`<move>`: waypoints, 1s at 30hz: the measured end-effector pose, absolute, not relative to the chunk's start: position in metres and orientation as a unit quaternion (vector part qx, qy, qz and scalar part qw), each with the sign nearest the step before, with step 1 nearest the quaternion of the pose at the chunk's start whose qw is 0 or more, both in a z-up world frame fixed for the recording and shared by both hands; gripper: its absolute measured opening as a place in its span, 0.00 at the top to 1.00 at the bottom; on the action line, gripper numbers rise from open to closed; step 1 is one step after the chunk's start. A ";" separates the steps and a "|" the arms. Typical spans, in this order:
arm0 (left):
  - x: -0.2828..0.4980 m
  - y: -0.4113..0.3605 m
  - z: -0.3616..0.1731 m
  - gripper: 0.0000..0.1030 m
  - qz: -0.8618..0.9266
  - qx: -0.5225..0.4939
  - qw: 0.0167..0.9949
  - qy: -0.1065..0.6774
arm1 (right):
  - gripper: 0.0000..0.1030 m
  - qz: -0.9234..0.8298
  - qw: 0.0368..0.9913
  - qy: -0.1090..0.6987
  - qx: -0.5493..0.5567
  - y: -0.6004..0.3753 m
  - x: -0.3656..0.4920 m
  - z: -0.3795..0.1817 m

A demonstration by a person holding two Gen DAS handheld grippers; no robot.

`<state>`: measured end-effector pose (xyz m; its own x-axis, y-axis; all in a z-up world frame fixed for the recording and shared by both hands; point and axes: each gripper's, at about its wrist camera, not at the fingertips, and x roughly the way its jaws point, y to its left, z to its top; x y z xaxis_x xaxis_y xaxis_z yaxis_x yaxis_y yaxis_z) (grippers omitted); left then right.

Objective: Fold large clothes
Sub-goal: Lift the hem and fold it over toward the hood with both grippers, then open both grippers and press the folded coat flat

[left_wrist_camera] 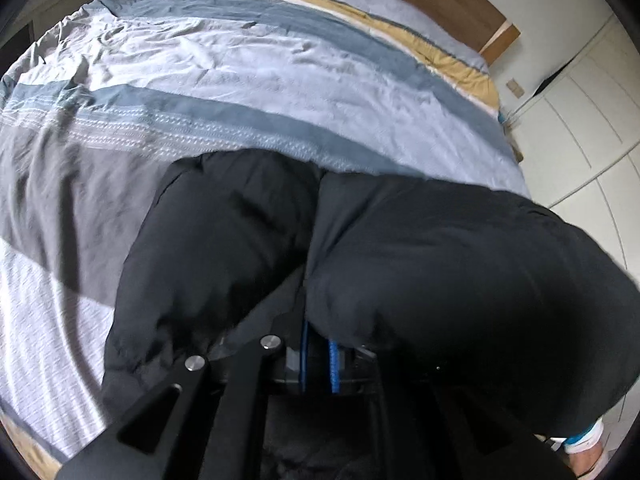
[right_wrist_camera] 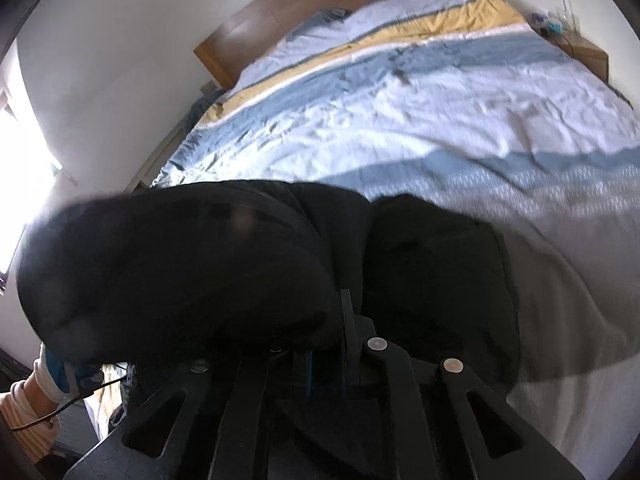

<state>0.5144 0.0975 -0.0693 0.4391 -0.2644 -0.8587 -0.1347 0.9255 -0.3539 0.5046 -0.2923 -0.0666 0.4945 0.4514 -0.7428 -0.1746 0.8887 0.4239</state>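
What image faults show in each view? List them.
Left wrist: fisheye bends the bed; black garment near the lens is soft, dark and lacks detail. Right wrist: motion blur smears the bedspread; window at left is blown out.

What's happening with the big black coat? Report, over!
Left gripper shut on black coat. Right gripper shut on it too. Coat bunched above striped bed cover. Nothing in the way.

The padded jacket (left_wrist_camera: 420,264) bunches directly in front of both grippers, above the near part of the bed's duvet (left_wrist_camera: 240,64). Behind the duvet stands the headboard (right_wrist_camera: 280,12); cabinet doors (left_wrist_camera: 580,128) stand right of the bed.
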 end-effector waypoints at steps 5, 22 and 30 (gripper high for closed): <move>0.484 0.115 -0.062 0.91 -0.025 -0.188 0.825 0.532 | 0.85 0.166 0.854 0.470 0.151 -0.310 0.485 -0.060; 0.501 0.079 0.016 0.52 -0.075 -0.170 0.853 0.488 | 0.60 0.202 0.874 0.435 0.082 -0.260 0.503 0.016; 0.520 0.018 -0.021 0.51 -0.103 -0.121 0.847 0.507 | 0.53 0.224 0.862 0.454 0.027 -0.213 0.519 -0.016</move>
